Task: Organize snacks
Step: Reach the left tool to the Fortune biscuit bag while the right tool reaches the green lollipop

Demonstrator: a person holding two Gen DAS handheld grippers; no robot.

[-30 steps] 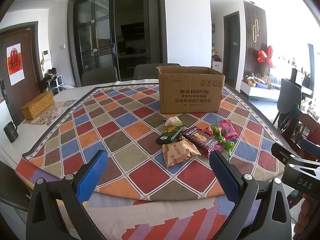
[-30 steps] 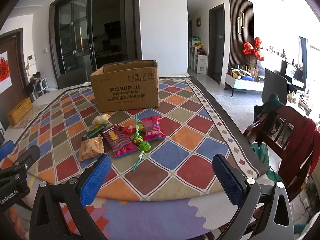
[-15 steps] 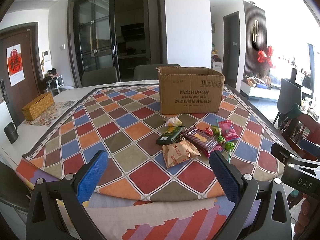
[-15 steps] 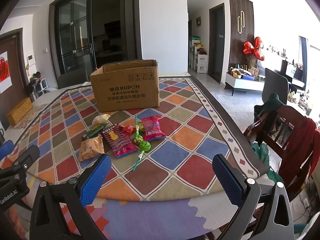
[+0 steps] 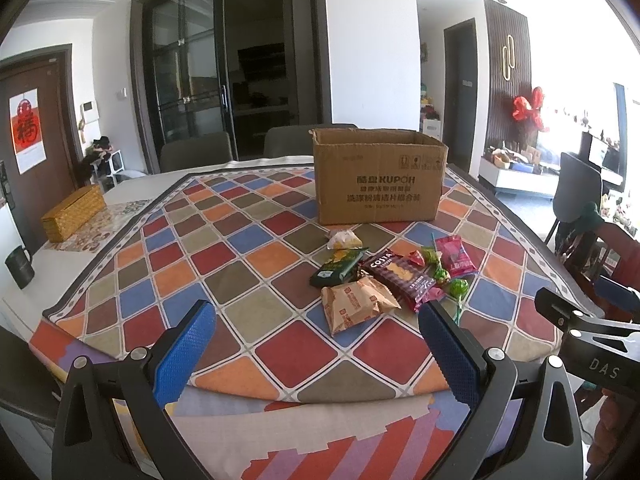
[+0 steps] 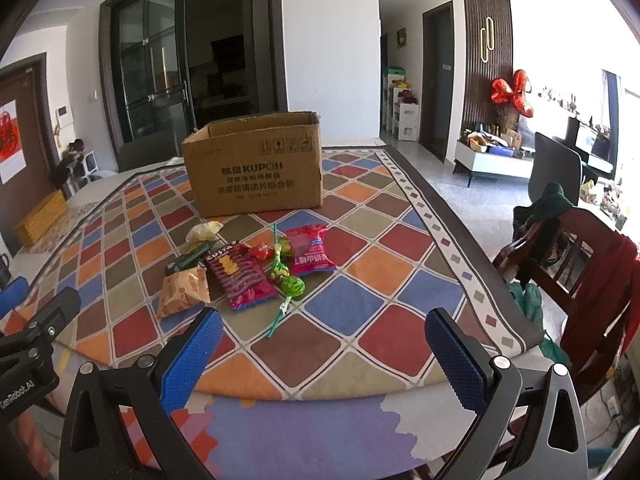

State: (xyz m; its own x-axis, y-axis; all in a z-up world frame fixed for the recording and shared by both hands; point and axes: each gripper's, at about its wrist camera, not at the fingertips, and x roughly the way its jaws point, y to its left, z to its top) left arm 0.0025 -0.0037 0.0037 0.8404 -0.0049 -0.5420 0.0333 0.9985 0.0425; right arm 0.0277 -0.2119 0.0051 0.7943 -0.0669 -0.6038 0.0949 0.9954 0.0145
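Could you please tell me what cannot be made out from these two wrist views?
- Inside of the cardboard box: both views, hidden by its front wall.
- Small print on the tan snack packet: both views, too small.
- Dark green packet: right wrist view, partly covered by the tan packet.
- Black mug: left wrist view, dim at the fisheye edge.

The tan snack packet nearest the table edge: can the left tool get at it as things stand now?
Probably yes. The left tool is open, and the tan snack packet lies at the near edge of the snack pile, with only bare tablecloth between them.
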